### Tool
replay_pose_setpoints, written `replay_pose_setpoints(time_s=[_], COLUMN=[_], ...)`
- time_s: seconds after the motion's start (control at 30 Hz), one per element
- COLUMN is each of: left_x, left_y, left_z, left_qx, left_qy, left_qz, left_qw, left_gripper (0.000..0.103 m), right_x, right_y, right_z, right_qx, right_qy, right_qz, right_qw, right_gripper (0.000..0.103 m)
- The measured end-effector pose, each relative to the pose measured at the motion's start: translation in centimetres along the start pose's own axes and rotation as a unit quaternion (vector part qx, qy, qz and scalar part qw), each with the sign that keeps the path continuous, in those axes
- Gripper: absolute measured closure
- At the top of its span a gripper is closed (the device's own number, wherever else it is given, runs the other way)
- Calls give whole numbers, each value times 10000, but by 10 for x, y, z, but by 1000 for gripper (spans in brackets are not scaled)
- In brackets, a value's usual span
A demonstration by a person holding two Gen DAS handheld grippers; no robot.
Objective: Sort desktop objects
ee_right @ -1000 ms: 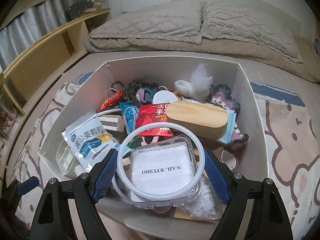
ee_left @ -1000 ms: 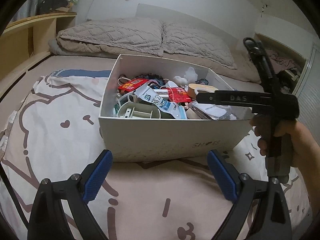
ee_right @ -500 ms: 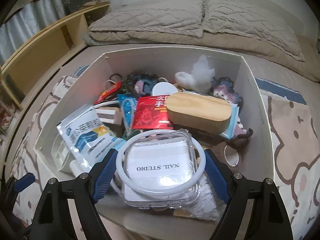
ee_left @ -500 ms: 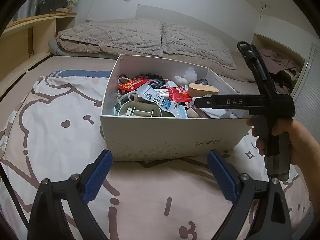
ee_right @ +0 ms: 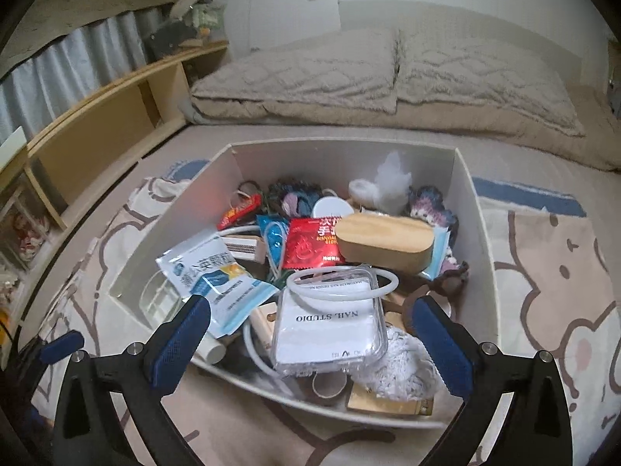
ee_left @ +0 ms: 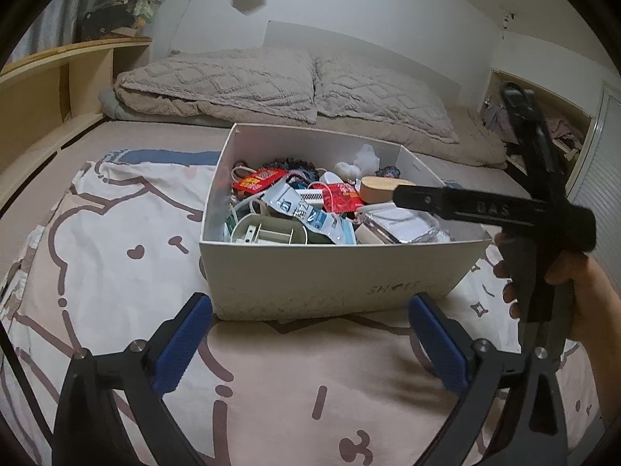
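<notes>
Cluttered white cardboard box sits on the bedspread; right gripper and left gripper have just opened wide, both empty.

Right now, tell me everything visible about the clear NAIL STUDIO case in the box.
The NAIL STUDIO case is a clear, glossy plastic box with rounded corners and a white insert printed NAIL STUDIO, which reads upside down from the right wrist view. It looks closed and lies tilted on top of the clutter near the front wall of the white box. A white ring rests across its far edge, and white knitted fabric lies against its right side.
</notes>
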State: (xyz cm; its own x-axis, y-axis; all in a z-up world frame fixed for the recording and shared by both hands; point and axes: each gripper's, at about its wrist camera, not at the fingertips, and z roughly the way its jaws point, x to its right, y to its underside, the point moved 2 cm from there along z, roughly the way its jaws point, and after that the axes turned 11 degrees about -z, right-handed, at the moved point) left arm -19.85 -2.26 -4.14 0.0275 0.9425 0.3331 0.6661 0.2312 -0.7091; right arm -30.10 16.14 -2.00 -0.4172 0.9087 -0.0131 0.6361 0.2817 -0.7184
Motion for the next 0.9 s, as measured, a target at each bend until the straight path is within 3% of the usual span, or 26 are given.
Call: replay_pose_setpoints(time_s=[0.9], left_x=[30], left_y=[-8], left_z=[-80], left_qx=[559], left_qy=[-135], left_qz=[-54], left_qw=[9983], left_gripper=[0], right_x=[-19], right_y=[50], right_z=[-135], right_qx=[894], right_qy=[305], right_qz=[-36], right_qw=[9955], right_gripper=[0])
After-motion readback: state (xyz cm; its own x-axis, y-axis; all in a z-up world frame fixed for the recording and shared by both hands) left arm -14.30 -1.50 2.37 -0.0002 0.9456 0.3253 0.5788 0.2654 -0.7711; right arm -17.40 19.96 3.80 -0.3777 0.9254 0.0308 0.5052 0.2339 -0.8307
